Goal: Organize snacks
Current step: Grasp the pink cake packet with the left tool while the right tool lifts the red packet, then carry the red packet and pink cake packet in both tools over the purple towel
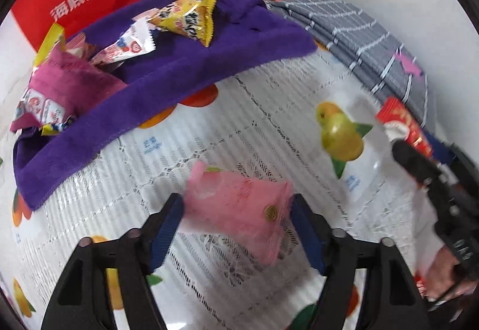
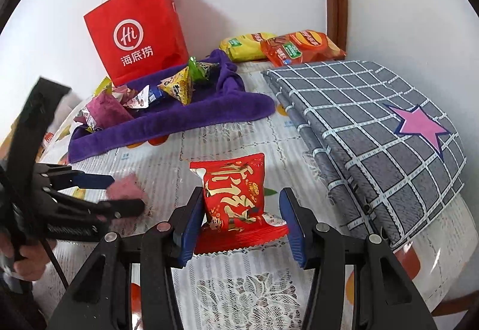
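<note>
On a table spread with a fruit-printed lace cloth (image 2: 239,150), a red paper bag (image 2: 134,39) bearing a white "Hi" logo stood against the wall at far left. In front of it lay a purple towel (image 2: 179,120) holding a scatter of small snacks: a magenta pouch (image 2: 107,110), a white-and-red wrapper (image 2: 140,99) and a yellow pyramid-shaped packet (image 2: 179,87) with a green one (image 2: 196,69) behind it.

The left gripper (image 1: 236,210) had its blue-padded jaws closed partway against the edges of a pink snack packet (image 1: 239,213), a soft, translucent pouch with a small gold seal near one corner, blurred in the frame and apparently held just above the cloth in the near-centre of the table. From the right wrist camera the same pouch showed only as a pink smear between those fingers.

To its right, the right gripper (image 2: 241,219) stood with its jaws spread wider than the red snack packet (image 2: 235,198) between them. The glossy red pouch, printed with large gold characters and crimped at its ends, touched the left pad while the right pad stood clear of it; whether it was truly gripped could not be told.

Farther right, a yellow chip bag (image 2: 245,45) and a red chip bag (image 2: 299,47) lay by the wall, beside a folded grey checked cloth (image 2: 374,120) marked with a pink star.
</note>
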Demonstrator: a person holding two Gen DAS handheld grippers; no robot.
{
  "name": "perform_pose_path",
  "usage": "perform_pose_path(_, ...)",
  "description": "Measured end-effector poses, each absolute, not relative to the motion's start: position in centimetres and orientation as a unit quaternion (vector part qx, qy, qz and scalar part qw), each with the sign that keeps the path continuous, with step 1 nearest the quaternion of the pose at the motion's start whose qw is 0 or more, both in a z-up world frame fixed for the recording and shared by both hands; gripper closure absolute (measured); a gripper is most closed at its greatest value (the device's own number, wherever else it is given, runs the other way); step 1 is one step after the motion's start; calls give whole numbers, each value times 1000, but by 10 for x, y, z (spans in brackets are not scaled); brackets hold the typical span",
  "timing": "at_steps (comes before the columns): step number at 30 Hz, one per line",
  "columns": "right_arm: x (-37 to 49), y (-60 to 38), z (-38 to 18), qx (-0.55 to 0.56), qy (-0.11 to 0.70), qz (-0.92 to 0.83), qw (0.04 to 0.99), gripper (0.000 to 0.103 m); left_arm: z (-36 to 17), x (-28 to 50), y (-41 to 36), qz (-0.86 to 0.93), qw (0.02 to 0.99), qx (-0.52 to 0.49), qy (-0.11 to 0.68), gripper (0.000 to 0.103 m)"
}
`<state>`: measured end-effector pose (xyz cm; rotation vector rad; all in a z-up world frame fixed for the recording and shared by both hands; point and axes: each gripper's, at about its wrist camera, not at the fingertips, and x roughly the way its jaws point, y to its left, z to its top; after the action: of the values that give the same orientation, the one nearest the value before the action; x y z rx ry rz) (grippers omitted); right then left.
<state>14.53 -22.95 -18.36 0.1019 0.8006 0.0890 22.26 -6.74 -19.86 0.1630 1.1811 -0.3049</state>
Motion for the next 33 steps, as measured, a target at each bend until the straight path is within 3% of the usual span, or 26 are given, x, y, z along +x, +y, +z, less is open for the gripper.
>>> perform_pose_path(5,146,-230,-188,49,394,42,917,53,-204,217,-73,-142,833,88,527,27)
perform_pose_path(9,147,-229,-188,49,395,44,916,53,-202,213,-64,-141,839,81,519,43)
perform_pose_path(14,145,-226,-186,47,395,47,916,53,-199,203,-43,-144,844,60,513,54)
perform_pose_path(33,198,-175,-109,26,367,72,927,53,-125,213,44,-111,873,-23,474,58)
